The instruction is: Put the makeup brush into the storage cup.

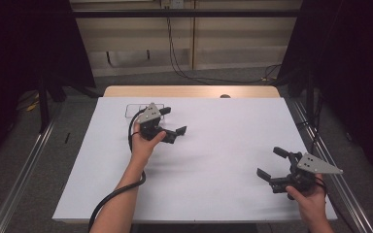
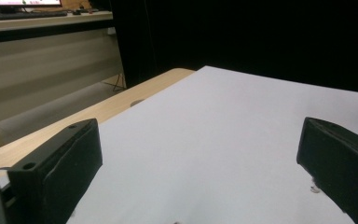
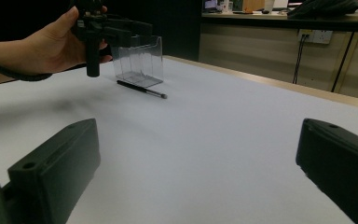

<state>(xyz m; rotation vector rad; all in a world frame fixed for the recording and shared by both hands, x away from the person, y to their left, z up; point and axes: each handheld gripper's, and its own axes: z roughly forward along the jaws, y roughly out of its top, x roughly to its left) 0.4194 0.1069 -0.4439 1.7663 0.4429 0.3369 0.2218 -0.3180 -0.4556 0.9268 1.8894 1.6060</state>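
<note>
- The pen (image 3: 141, 88) lies flat on the white table sheet (image 1: 213, 160), just in front of the clear box (image 3: 140, 60). In the right gripper view its long axis runs from upper left to lower right, roughly parallel to the box's front edge, with a small rounded end pointing lower right.
- The pen is a thin, dark, straight rod. The clear box is a rectangular, transparent plastic container with upright walls, standing on the sheet near the table's far left corner.
- The sheet is smooth and matte; a strip of light wooden tabletop (image 1: 189, 91) shows along its far edge.
- The left gripper (image 1: 174, 122) is held above the sheet, just beside the clear box, with the pen below and near it. Its jaws stand wide apart and hold nothing.
- The right gripper (image 1: 271, 162) is at the near right corner of the sheet, well apart from the pen. Its jaws stand wide apart and hold nothing.
</note>
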